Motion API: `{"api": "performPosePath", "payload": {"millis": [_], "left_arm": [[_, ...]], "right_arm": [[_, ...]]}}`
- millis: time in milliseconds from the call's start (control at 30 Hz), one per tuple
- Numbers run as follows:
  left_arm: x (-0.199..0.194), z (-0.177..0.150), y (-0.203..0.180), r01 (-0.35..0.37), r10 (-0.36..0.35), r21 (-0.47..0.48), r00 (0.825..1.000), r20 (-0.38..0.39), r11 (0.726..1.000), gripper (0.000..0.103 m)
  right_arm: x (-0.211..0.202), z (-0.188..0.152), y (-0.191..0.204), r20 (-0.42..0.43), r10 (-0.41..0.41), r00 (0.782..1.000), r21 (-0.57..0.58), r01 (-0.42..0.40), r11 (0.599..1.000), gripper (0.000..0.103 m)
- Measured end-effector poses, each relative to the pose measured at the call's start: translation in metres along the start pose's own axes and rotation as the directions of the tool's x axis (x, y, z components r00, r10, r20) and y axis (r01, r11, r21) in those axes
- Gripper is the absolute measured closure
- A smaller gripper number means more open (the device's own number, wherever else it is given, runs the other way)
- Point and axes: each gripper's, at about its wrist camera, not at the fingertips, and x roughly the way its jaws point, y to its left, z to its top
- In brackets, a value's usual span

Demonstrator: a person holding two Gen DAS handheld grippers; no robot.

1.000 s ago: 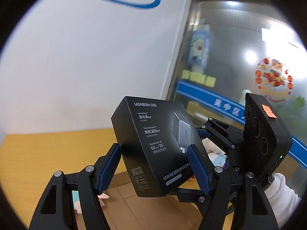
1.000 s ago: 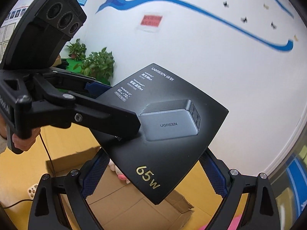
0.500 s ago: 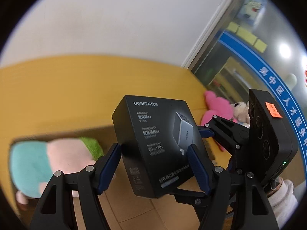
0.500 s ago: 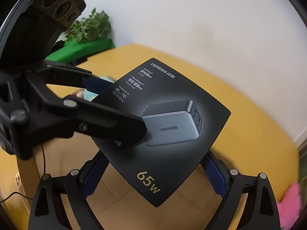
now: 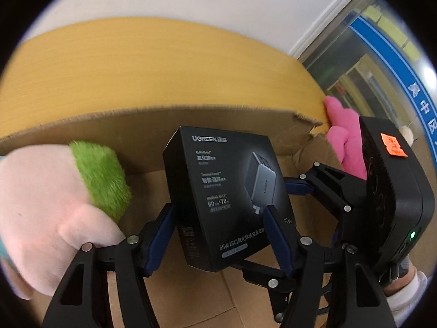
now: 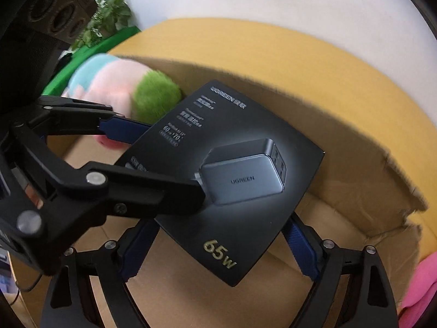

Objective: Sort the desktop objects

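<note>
The black charger box (image 5: 226,196), pinched by both the left hand-held gripper (image 5: 218,229) and right hand-held gripper (image 6: 218,248), has dropped from wall height to just above the cardboard box (image 5: 169,125), so release looks near.

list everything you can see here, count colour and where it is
charger box: one, black with a grey charger pictured, held in the air over the carton by both grippers
cardboard carton: one, brown, open, on the table
plush toy: one, pink with a green tuft and pale blue end, at the carton's left side
pink plush: one, bright pink, outside the carton's right corner
table: one, yellow, under the carton
potted plant: one, green, by the wall
left gripper: one, black with blue pads, clamped on the box
right gripper: one, black with blue pads, clamped on the box
</note>
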Motion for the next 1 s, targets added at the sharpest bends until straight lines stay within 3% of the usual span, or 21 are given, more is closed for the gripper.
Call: {"api": "performPosePath", "payload": {"millis": [367, 433, 567, 667, 733, 767, 800, 867, 900, 1000], "left_arm": [[-0.008, -0.002, -0.005, -0.01, 0.009, -0.025, 1.0, -0.014, 1.0, 0.038], [-0.021, -0.003, -0.009, -0.005, 0.005, -0.011, 1.0, 0.018, 1.0, 0.038], [-0.085, -0.021, -0.016, -0.047, 0.042, 0.027, 0.986, 0.163, 0.999, 0.038], [-0.152, -0.051, -0.032, -0.125, 0.093, 0.084, 0.945, 0.312, 0.989, 0.036], [-0.198, -0.079, -0.049, -0.187, 0.123, 0.116, 0.901, 0.415, 0.976, 0.032], [-0.217, -0.093, -0.055, -0.23, 0.156, 0.108, 0.873, 0.463, 0.967, 0.026], [-0.235, -0.103, -0.065, -0.297, 0.217, 0.077, 0.83, 0.514, 0.952, 0.02], [-0.267, -0.135, -0.076, -0.359, 0.264, 0.054, 0.772, 0.579, 0.932, 0.02], [-0.274, -0.142, -0.082, -0.366, 0.262, 0.059, 0.76, 0.594, 0.929, 0.02], [-0.299, -0.178, -0.097, -0.38, 0.256, 0.061, 0.724, 0.641, 0.923, 0.02]], "right_arm": [[0.007, -0.015, 0.001, -0.033, -0.053, 0.998, 0.022, 0.053, 0.998, 0.015], [-0.003, -0.016, 0.003, -0.004, -0.046, 0.999, 0.05, 0.046, 0.998, 0.013], [-0.05, -0.024, 0.016, 0.083, -0.055, 0.995, 0.118, 0.045, 0.992, 0.01], [-0.093, -0.044, 0.047, 0.165, -0.133, 0.977, 0.117, 0.114, 0.987, 0.0], [-0.119, -0.062, 0.068, 0.199, -0.157, 0.967, 0.129, 0.133, 0.983, 0.0], [-0.13, -0.07, 0.08, 0.208, -0.154, 0.966, 0.137, 0.127, 0.982, 0.0], [-0.148, -0.101, 0.082, 0.225, -0.149, 0.963, 0.148, 0.118, 0.982, 0.0], [-0.17, -0.124, 0.105, 0.294, -0.141, 0.945, 0.156, 0.099, 0.983, 0.0], [-0.172, -0.119, 0.122, 0.317, -0.149, 0.937, 0.16, 0.102, 0.982, 0.0], [-0.193, -0.144, 0.154, 0.387, -0.204, 0.9, 0.221, 0.124, 0.967, 0.0]]}}
